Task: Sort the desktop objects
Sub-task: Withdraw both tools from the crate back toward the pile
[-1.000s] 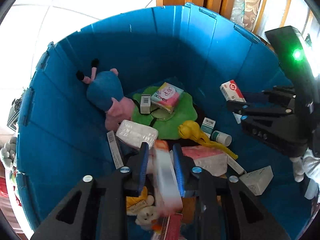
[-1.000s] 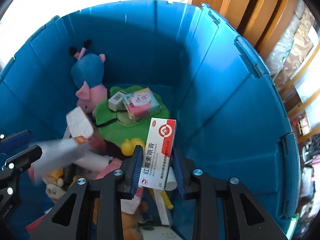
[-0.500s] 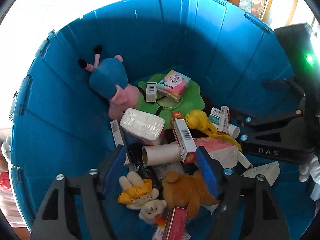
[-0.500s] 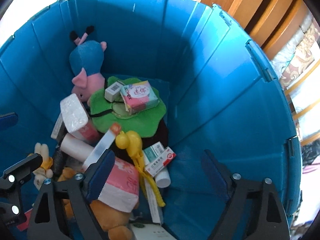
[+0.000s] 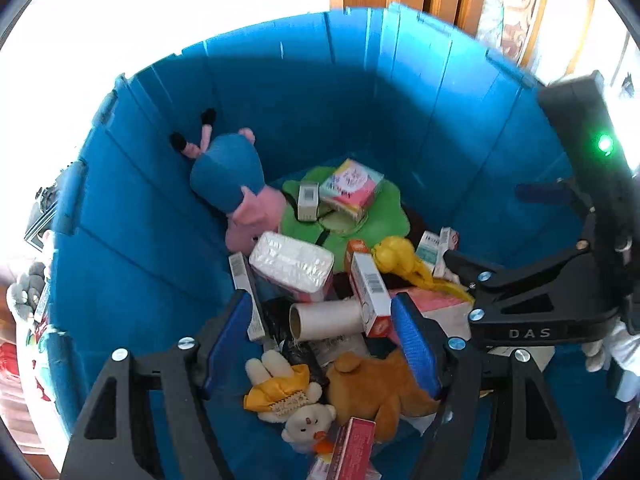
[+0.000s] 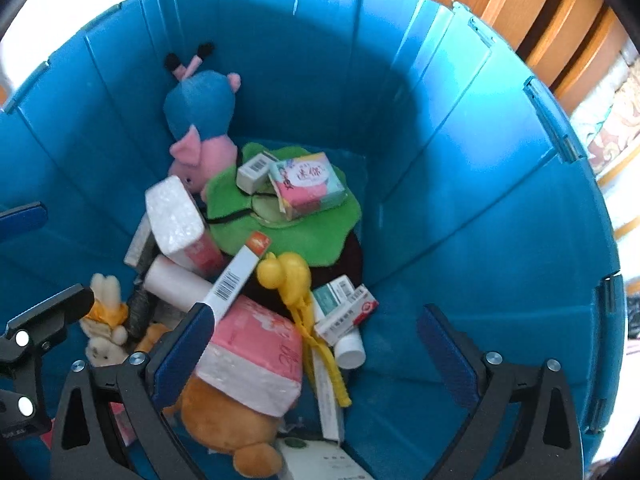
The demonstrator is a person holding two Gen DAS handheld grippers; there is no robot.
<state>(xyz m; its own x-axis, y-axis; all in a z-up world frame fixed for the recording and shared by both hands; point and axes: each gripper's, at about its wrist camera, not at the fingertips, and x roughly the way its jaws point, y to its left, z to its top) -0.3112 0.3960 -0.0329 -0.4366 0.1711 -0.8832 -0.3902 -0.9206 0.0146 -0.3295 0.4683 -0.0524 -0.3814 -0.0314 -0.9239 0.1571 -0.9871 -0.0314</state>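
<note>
Left wrist view: left gripper (image 5: 326, 342) spread wide, pinching nothing, above the blue plastic bin (image 5: 140, 240). Between and just ahead of its pads: a cardboard tube (image 5: 326, 320) lying crosswise and a white barcode box (image 5: 370, 294) with its long axis running away from the gripper. Brown plush bear (image 5: 378, 390) partly hidden under the right pad. Red box (image 5: 352, 450) cut off at the bottom edge. Right wrist view: right gripper (image 6: 316, 338) jaws opening, nothing pressed between them. Soft pink tissue pack (image 6: 256, 354) beside its left pad. Red-and-white medicine box (image 6: 348, 314) lies ahead, long axis slanting up-right, over a white bottle (image 6: 350, 350), mostly covered.
</note>
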